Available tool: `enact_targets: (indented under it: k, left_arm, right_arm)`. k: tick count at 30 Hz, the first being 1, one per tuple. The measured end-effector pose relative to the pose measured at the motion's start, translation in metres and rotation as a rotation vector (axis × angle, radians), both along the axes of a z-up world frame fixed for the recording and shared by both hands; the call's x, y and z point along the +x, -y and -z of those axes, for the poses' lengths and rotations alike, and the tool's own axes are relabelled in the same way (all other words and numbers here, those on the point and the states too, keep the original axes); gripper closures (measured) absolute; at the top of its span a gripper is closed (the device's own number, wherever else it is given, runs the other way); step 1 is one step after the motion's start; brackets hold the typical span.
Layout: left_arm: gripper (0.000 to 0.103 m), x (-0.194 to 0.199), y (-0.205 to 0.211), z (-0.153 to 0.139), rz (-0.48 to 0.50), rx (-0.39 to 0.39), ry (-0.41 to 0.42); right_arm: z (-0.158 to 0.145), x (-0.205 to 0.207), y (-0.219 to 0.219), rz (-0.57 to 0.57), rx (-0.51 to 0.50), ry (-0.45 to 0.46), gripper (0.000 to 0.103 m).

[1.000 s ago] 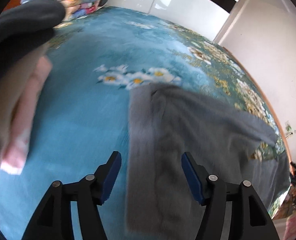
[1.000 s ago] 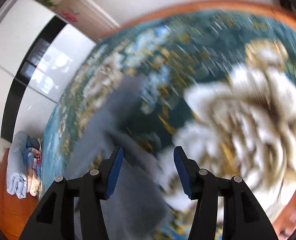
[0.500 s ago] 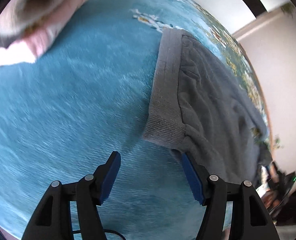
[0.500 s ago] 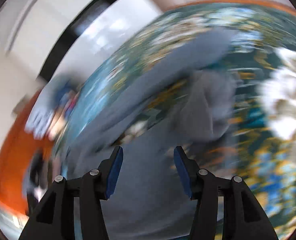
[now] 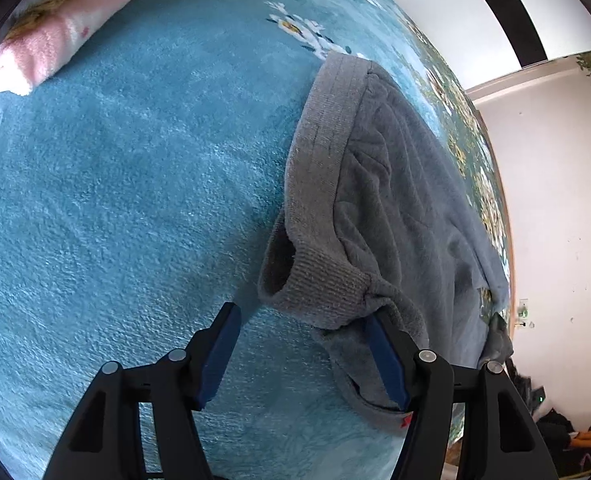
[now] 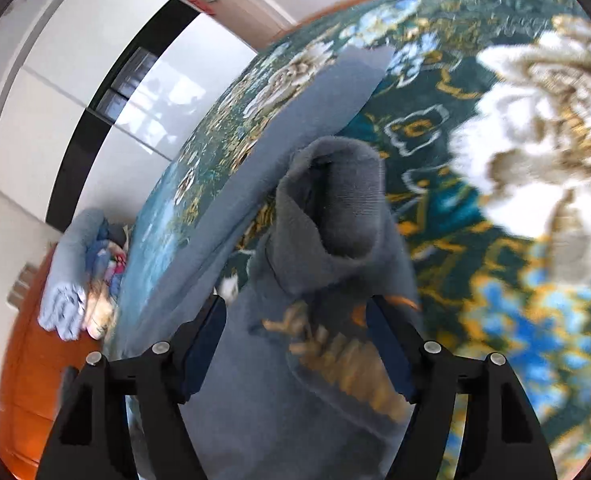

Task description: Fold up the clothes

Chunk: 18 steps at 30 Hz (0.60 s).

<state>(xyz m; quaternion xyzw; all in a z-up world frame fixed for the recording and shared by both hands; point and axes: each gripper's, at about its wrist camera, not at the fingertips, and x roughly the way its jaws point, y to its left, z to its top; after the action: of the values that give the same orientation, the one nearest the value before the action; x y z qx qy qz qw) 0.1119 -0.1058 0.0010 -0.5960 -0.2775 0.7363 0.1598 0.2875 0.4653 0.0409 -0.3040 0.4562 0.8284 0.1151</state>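
Note:
A grey fleece garment (image 5: pixel 391 200) lies on a blue flowered blanket (image 5: pixel 115 220). Its ribbed hem runs along its left edge, and a ribbed cuff (image 5: pixel 315 276) lies at the near corner. My left gripper (image 5: pixel 303 344) is open, low over the blanket, with the cuff just ahead between its jaws. In the right wrist view the same garment (image 6: pixel 335 216) lies bunched, with one sleeve (image 6: pixel 295 120) stretched away. My right gripper (image 6: pixel 299 332) is open over the bunched part, with cloth between its jaws.
A folded pink and white cloth (image 5: pixel 67 28) lies at the blanket's far left. A pile of blue and patterned bedding (image 6: pixel 79 272) sits at the far end by an orange wooden board (image 6: pixel 27 360). White walls and glossy cabinets stand beyond.
My left gripper has dropped low and swung to the garment's cuffed corner. My right gripper has swung from the bare flowered blanket onto the bunched garment. Both stay open.

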Motion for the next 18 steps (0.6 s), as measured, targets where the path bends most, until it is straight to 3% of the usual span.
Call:
enact_targets:
  k: [4, 6, 7, 11, 13, 16, 18]
  left_arm:
    - [0.035, 0.003, 0.004, 0.001, -0.01, 0.028, 0.026]
    - [0.035, 0.002, 0.004, 0.002, -0.015, 0.04, 0.041]
    - [0.035, 0.001, 0.002, 0.002, -0.016, 0.045, 0.047]
    - [0.035, 0.001, 0.005, 0.004, -0.016, 0.072, 0.065]
    - [0.035, 0.002, 0.009, 0.005, -0.016, 0.085, 0.066]
    - [0.035, 0.004, 0.008, 0.006, -0.019, 0.099, 0.058]
    - [0.033, 0.005, 0.009, 0.007, -0.023, 0.109, 0.054]
  right_arm:
    - [0.003, -0.012, -0.014, 0.111, -0.039, -0.012, 0.031]
    - [0.001, -0.012, -0.022, 0.137, -0.029, 0.012, 0.067]
    - [-0.004, -0.013, -0.025, 0.127, 0.007, 0.035, 0.092]
    - [-0.045, 0.0, -0.042, 0.059, 0.227, 0.052, 0.094]
    - [-0.076, 0.023, -0.064, 0.092, 0.367, 0.041, 0.094]
    - [-0.094, 0.056, -0.11, 0.214, 0.445, 0.081, 0.096]
    - [-0.08, 0.073, -0.135, 0.286, 0.417, 0.134, 0.098]
